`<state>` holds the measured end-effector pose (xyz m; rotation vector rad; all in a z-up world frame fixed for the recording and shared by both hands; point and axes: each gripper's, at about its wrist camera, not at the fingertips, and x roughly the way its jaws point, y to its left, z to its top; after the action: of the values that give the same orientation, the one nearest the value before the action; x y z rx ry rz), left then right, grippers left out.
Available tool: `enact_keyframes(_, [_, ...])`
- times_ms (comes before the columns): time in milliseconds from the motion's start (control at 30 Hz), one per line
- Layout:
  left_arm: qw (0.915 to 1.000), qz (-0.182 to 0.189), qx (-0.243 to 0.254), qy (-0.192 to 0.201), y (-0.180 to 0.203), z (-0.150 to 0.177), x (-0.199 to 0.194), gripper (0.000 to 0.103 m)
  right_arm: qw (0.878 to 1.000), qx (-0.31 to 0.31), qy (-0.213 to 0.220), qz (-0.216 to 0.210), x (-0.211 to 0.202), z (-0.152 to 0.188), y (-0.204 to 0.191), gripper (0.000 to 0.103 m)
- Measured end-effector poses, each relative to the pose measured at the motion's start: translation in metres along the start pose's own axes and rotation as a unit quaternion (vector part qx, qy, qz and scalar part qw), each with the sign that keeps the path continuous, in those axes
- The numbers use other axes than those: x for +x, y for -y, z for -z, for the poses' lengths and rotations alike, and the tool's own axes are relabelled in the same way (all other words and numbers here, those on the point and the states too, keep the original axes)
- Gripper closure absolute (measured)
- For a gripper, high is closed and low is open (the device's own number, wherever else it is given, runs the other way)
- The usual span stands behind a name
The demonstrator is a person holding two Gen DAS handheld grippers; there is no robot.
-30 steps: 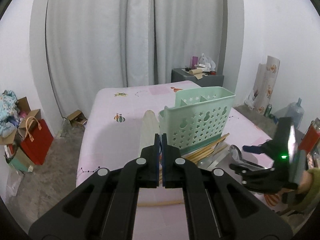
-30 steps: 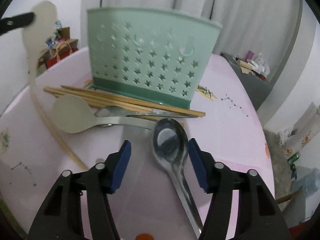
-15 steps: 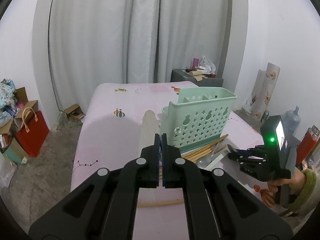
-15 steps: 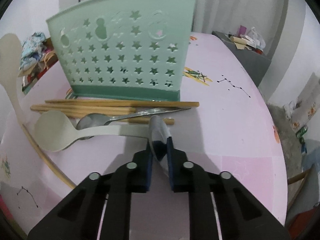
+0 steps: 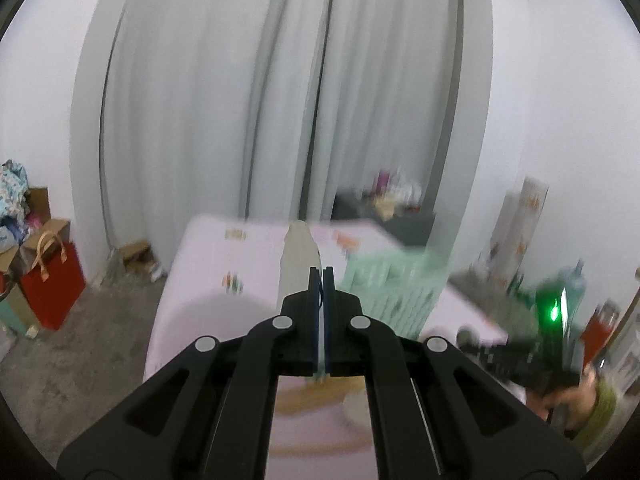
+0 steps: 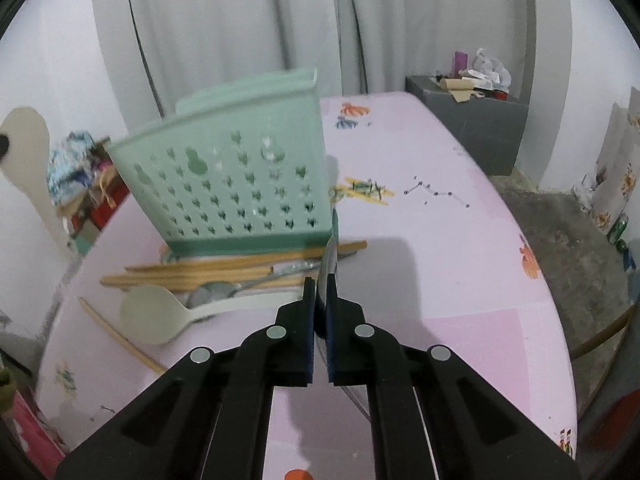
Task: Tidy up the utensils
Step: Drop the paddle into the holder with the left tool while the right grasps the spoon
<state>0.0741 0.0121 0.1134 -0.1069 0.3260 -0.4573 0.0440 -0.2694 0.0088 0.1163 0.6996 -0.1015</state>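
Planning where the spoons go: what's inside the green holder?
The green holder shows only its star-holed wall here; nothing pokes above its rim, and the wall hides the inside.

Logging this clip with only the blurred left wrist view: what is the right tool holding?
Observer: The right tool is shut on a shiny metal spoon, its bowl edge-on between the pads.
Operator: What lies on the pink table?
Observer: Wooden chopsticks, a beige plastic spoon and a second metal spoon lie before the mint-green perforated plastic basket.
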Motion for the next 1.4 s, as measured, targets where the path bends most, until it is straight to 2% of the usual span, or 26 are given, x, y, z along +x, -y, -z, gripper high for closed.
enact_keyframes(100, [0.9980,0.018,-0.022,0.056,0.000,-0.025,-0.005,0.103,1.000,0.011,0.022,-0.010,-0.011,-0.010,0.006,0.098])
enact_keyframes(167, [0.9952,0.035,-0.045,0.079,-0.002,-0.041,-0.003,0.103,0.999,0.019,0.037,-0.017,-0.021,-0.011,0.008,0.098])
enact_keyframes(300, [0.9864,0.088,-0.101,0.096,-0.008,-0.064,0.012,0.103,0.997,0.034,0.052,-0.036,-0.031,-0.012,0.013,0.098])
enact_keyframes(367, [0.9789,0.118,-0.134,0.099,-0.011,-0.072,0.023,0.103,0.997,0.039,0.054,-0.044,-0.033,-0.012,0.015,0.098])
enact_keyframes(433, [0.9763,0.126,-0.146,0.098,-0.009,-0.077,0.034,0.103,0.996,0.045,0.054,-0.054,-0.031,-0.011,0.018,0.098])
enact_keyframes(667, [0.9850,0.094,-0.136,0.050,0.006,-0.065,0.080,0.103,0.994,0.065,0.057,-0.071,-0.027,-0.010,0.033,0.098])
enact_keyframes(967, [0.9937,0.047,-0.097,0.031,0.011,-0.037,0.106,0.103,0.993,0.070,0.060,-0.080,-0.027,-0.010,0.043,0.098])
enact_keyframes(1333, [0.9932,0.047,-0.107,-0.002,0.003,-0.001,0.120,0.103,0.991,0.070,0.073,-0.085,-0.040,-0.012,0.043,0.098])
enact_keyframes(1400, [0.9936,0.045,-0.103,-0.008,0.005,0.004,0.121,0.097,0.991,0.067,0.076,-0.085,-0.043,-0.014,0.041,0.098])
